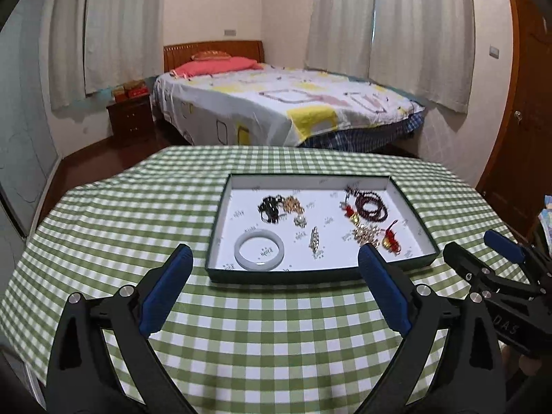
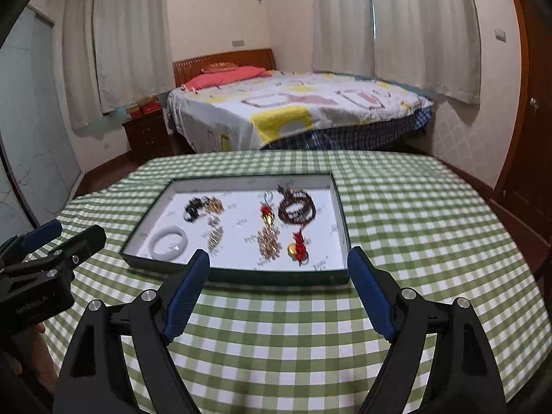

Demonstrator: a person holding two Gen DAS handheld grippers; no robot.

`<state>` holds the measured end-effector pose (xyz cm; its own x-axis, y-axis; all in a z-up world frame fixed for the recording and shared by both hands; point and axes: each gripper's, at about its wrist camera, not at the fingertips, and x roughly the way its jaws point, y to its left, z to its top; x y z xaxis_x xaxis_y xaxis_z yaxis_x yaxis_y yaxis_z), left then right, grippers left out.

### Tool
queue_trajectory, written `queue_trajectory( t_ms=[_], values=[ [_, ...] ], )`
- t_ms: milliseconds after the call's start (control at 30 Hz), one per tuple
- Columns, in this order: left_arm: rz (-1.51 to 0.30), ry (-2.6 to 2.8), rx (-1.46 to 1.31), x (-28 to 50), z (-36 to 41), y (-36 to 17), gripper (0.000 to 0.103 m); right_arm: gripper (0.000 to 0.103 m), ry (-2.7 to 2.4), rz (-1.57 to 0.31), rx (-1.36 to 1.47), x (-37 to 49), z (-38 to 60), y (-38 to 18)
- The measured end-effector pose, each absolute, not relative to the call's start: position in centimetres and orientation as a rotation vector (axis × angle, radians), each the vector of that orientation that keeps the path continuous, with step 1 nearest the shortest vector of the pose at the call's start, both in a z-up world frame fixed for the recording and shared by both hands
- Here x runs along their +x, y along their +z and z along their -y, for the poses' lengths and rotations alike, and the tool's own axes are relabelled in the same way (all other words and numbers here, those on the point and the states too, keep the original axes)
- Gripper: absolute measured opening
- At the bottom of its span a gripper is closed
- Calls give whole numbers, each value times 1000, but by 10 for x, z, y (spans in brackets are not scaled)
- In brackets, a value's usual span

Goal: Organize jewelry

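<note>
Left wrist view looks across a table (image 1: 241, 352) under a green checked cloth, with a bed (image 1: 276, 103) beyond it. On the cloth sits a shallow dark-rimmed tray (image 1: 419, 219) with a white floor, holding the jewelry: a dark beaded necklace (image 1: 371, 203), a white bangle (image 1: 259, 249) at its near left corner and a small gold brooch (image 1: 314, 239) just right of it. Both the left gripper (image 1: 274, 260) and the right gripper (image 2: 278, 257) hover short of the tray, jaws spread wide and empty.
</note>
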<state>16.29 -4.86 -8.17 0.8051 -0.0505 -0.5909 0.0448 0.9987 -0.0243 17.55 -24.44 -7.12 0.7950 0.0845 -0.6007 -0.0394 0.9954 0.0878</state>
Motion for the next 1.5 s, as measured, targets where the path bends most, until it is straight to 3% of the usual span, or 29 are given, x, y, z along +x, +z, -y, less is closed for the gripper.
queue_trajectory(
  t_ms=[600, 1500],
  values=[
    [-463, -25, 0, 81, 44, -1, 98, 83, 83, -457, 34, 107, 241, 12],
    [-434, -9, -30, 58, 37, 5, 98, 83, 91, -427, 18, 87, 235, 21]
  ],
)
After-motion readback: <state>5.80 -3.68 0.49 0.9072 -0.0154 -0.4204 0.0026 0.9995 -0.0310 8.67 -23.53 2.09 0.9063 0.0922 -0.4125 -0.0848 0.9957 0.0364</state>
